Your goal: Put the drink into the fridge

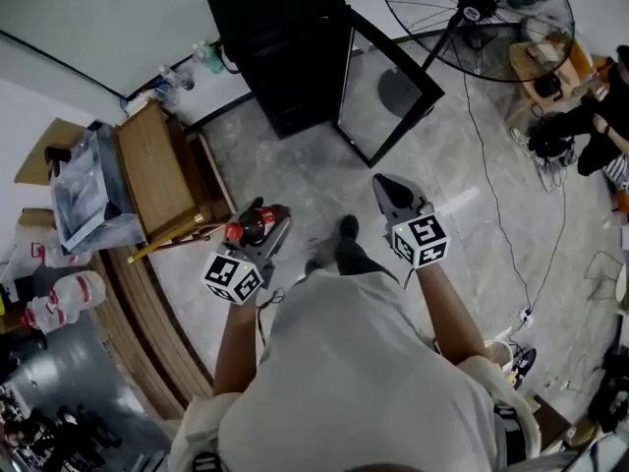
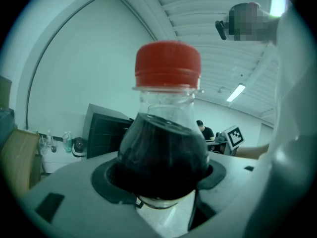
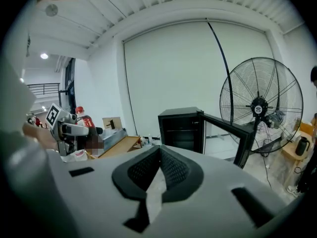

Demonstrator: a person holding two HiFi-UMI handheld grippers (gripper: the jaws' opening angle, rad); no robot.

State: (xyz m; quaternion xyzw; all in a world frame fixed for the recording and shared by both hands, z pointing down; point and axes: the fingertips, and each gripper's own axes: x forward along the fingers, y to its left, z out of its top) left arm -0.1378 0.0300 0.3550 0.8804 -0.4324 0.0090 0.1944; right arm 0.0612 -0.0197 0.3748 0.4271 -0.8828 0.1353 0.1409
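Observation:
The drink is a clear bottle of dark cola (image 1: 250, 226) with a red cap (image 2: 168, 65). My left gripper (image 1: 267, 226) is shut on the bottle's body (image 2: 164, 150), which fills the left gripper view. To the right of it my right gripper (image 1: 385, 187) is shut, its pads (image 3: 171, 168) meeting at the tips with nothing between them. The black fridge (image 1: 278, 42) stands ahead on the floor with its glass door (image 1: 386, 94) swung open. Both gripper views show it too: the fridge (image 2: 105, 133) behind the bottle, and the fridge (image 3: 181, 128) with its open door (image 3: 232, 131).
A wooden table (image 1: 159, 170) with a clear box (image 1: 86, 190) stands close on the left. A large standing fan (image 1: 478, 13) is right of the fridge, its cable (image 1: 496, 205) running across the floor. A seated person (image 1: 590, 116) is at the far right. Tiled floor (image 1: 295, 180) lies between me and the fridge.

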